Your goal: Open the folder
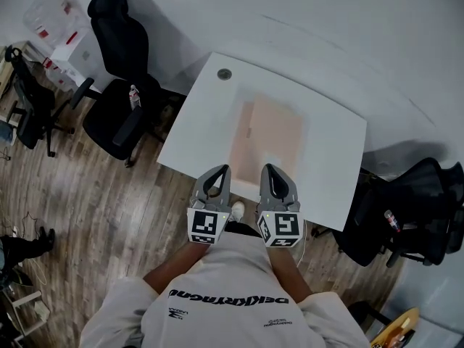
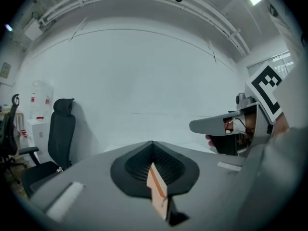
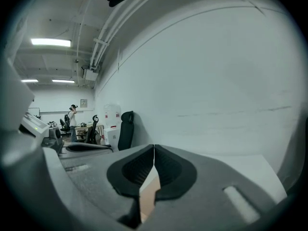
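A pale peach folder point(image 1: 267, 140) lies flat and closed in the middle of the white table point(image 1: 206, 122). Both grippers hover side by side at the table's near edge, just short of the folder's near side. My left gripper point(image 1: 222, 168) has its jaws together with nothing between them; in the left gripper view a strip of the folder point(image 2: 157, 187) shows through the slot below the tips point(image 2: 152, 143). My right gripper point(image 1: 267, 167) is likewise shut and empty, and the folder point(image 3: 150, 192) shows below its tips point(image 3: 154, 147).
A grey round grommet point(image 1: 225, 73) sits at the table's far corner. A black office chair point(image 1: 119, 85) with a bottle point(image 1: 134, 95) on it stands left of the table, and another chair point(image 1: 413, 209) stands at the right. White boxes point(image 1: 58, 20) stand at the far left. A person point(image 3: 72, 115) stands far off.
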Demonstrator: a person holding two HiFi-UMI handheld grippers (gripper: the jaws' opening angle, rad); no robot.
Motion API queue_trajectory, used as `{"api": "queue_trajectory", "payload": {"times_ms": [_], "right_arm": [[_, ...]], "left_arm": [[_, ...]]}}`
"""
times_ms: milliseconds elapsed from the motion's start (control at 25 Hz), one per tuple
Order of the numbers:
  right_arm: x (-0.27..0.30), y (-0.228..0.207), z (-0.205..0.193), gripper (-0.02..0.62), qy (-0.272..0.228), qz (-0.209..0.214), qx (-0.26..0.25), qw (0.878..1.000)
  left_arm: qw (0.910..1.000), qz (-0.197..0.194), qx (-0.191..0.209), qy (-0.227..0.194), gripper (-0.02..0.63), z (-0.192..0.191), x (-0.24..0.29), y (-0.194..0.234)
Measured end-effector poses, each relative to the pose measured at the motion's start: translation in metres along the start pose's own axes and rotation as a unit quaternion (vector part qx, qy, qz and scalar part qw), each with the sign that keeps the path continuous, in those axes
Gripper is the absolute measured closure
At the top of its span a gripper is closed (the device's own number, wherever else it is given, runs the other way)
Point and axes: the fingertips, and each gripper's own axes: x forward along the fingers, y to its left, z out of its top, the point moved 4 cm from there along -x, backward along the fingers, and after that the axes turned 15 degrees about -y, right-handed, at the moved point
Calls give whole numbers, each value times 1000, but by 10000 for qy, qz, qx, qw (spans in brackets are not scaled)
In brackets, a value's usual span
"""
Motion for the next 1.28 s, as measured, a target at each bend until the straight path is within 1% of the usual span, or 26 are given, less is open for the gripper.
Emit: {"api": "queue_trajectory", "payload": {"times_ms": [240, 400, 600, 720, 880, 1120, 1280], "right_arm": [[18, -13, -9, 595, 166, 133, 71, 9997], [32, -14, -17, 595, 321, 122, 105, 9994], [52, -13, -30, 595, 540, -124, 165, 9983], [65, -11, -36, 595, 697, -239, 116, 9972], [78, -13, -49, 594, 954, -375, 68, 9947], [99, -11, -64, 589, 1300, -374, -20, 9908], [111, -8, -72, 550, 1488, -387, -87, 9881]], "left_arm": [[9999, 20, 123, 87, 615, -2, 21, -5], [9998, -37, 116, 152, 615, -9, 31, 5], [9991, -327, 67, 247, 614, -13, 44, 18], [9982, -519, 43, 312, 615, -18, 50, 26], [9972, -665, -38, 343, 614, -22, 61, 37], [9957, -818, -123, 412, 614, -33, 75, 45], [9949, -859, -216, 477, 614, -39, 82, 48]]}}
